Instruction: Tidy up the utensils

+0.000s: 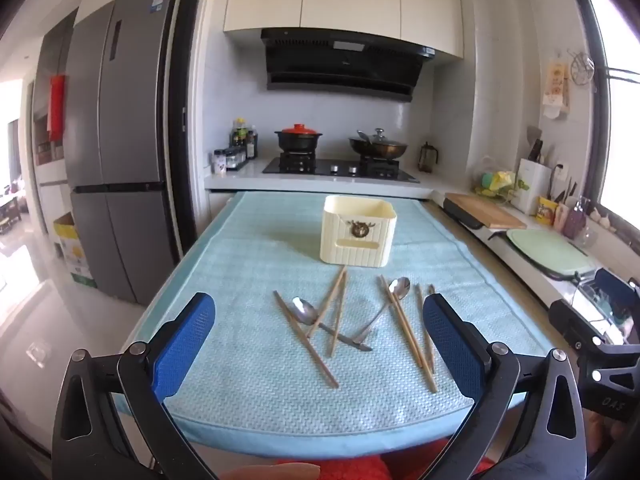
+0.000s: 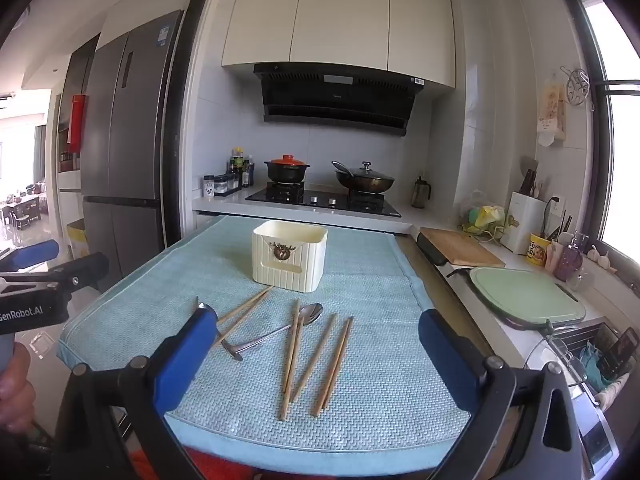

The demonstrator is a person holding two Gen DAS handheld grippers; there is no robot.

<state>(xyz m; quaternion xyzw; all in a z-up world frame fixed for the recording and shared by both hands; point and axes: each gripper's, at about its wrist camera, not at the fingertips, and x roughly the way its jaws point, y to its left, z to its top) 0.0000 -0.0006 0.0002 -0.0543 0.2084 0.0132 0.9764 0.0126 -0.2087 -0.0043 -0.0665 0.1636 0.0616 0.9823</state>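
Several wooden chopsticks and two metal spoons lie scattered on a light blue mat. Behind them stands a cream ribbed utensil holder, upright and seemingly empty. My left gripper hovers open over the mat's near edge with nothing between its blue fingers. In the right wrist view my right gripper is also open and empty, framing chopsticks and a spoon, with the holder beyond. Its left finger partly hides the second spoon.
Behind the mat is a stove with a red-lidded pot and a wok. A grey fridge stands on the left. The right counter holds a wooden board, a green board and a dish rack.
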